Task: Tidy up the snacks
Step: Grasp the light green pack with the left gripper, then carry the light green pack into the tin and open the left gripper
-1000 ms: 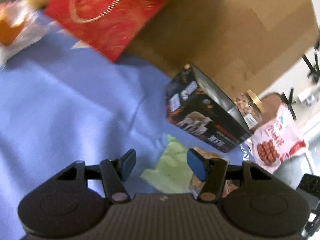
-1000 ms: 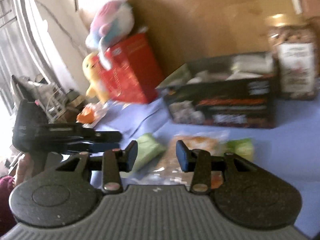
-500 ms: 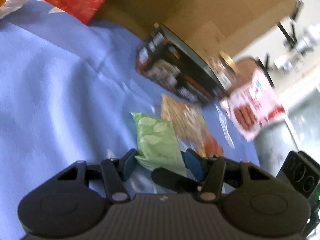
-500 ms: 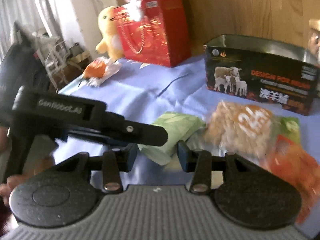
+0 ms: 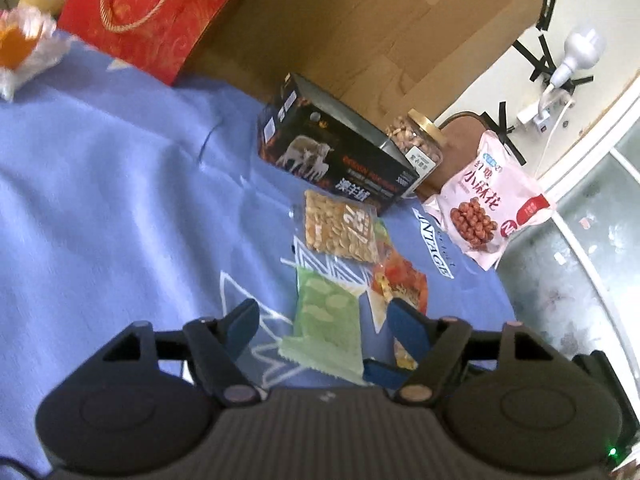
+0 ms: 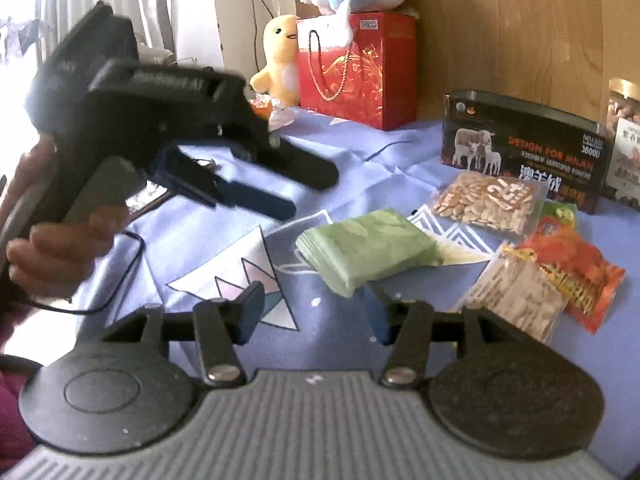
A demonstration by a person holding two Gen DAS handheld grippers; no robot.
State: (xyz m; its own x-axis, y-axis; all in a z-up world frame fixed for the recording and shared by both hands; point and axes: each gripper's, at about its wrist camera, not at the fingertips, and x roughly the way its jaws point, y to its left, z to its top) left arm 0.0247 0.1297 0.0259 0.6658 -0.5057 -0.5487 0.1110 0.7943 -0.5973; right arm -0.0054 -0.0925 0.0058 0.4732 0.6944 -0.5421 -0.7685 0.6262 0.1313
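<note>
Two handheld grippers hover over a blue cloth (image 5: 100, 200) strewn w/ snacks. Left gripper (image 5: 322, 322), fingers spread wide and holding nothing, sits just above the green pack (image 5: 326, 320), which lies flat on the cloth btwn its tips. Right gripper (image 6: 314, 312), likewise spread and empty, faces the same green pack (image 6: 368, 254) from the near side. Beyond: seed pack (image 6: 486, 202), orange pack (image 6: 572, 270), black tin (image 6: 524, 150) standing at back, nut jar (image 5: 418, 144) beside it, pink bag (image 5: 486, 196) to the right. Red gift bag (image 6: 356, 68) and yellow plush (image 6: 280, 60) stand behind.
</note>
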